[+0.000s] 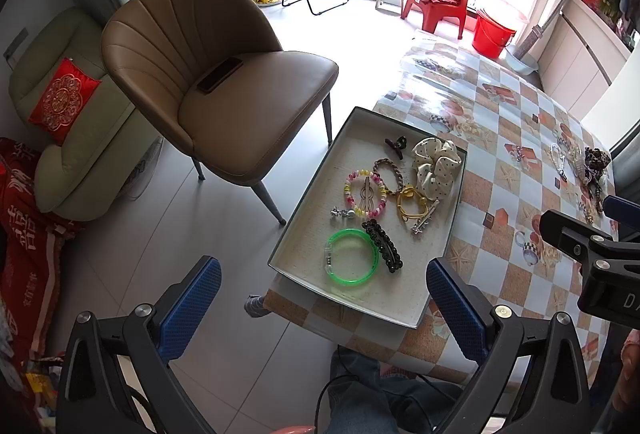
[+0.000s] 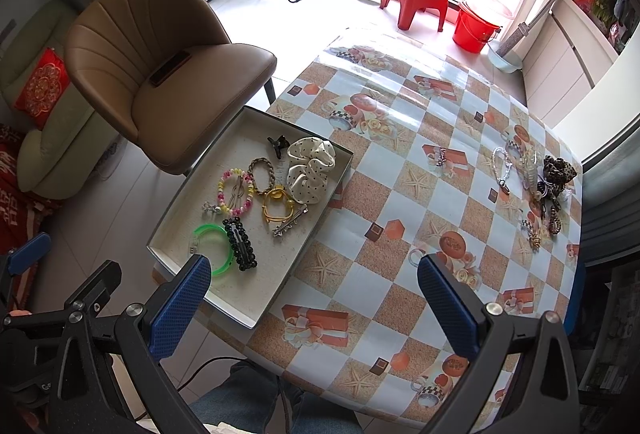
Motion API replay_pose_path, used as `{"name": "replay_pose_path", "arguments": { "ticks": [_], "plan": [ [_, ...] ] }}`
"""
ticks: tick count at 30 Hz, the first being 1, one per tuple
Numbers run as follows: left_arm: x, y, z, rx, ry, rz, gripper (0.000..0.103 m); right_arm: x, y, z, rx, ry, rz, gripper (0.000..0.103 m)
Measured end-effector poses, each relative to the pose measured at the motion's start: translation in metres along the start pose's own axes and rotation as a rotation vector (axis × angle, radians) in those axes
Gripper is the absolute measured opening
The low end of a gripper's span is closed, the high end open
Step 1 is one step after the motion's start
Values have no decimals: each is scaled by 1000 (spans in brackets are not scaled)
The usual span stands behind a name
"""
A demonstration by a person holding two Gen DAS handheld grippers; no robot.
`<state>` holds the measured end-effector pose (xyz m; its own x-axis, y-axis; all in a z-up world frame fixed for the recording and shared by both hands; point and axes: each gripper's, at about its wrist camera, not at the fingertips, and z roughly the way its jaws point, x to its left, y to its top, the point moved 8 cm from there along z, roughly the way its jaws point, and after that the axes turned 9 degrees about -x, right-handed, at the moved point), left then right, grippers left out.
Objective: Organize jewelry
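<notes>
Two grippers spread and empty over one tray of jewelry

Low in frame, the left gripper (image 1: 324,308) and right gripper (image 2: 314,308) hold nothing, jaws wide apart. Mid-frame, one shallow tray (image 1: 444,246) holds one green bangle (image 1: 351,257), one black beaded clip (image 1: 382,245), one pastel bead bracelet (image 1: 366,194) and one polka-dot scrunchie (image 1: 434,162). At far right lies a loose pile (image 2: 536,182) on the checkered table (image 2: 400,194).

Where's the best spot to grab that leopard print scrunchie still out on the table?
Probably the puffed upper edge of the leopard print scrunchie, coming straight down with the right gripper. It sits highest on the far-right pile, and hair ties tangle against its lower side, so a top pinch likely lifts it alone.
</notes>
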<state>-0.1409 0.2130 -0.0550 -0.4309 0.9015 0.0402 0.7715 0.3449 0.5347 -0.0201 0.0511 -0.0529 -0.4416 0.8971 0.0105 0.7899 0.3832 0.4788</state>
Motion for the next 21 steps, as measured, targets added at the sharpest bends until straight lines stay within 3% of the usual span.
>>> {"name": "replay_pose_path", "arguments": {
  "ticks": [21],
  "plan": [
    [8, 1, 0, -1, 12, -5, 103, 0, 0, 0, 0, 3, 2, 103]
  ]
}}
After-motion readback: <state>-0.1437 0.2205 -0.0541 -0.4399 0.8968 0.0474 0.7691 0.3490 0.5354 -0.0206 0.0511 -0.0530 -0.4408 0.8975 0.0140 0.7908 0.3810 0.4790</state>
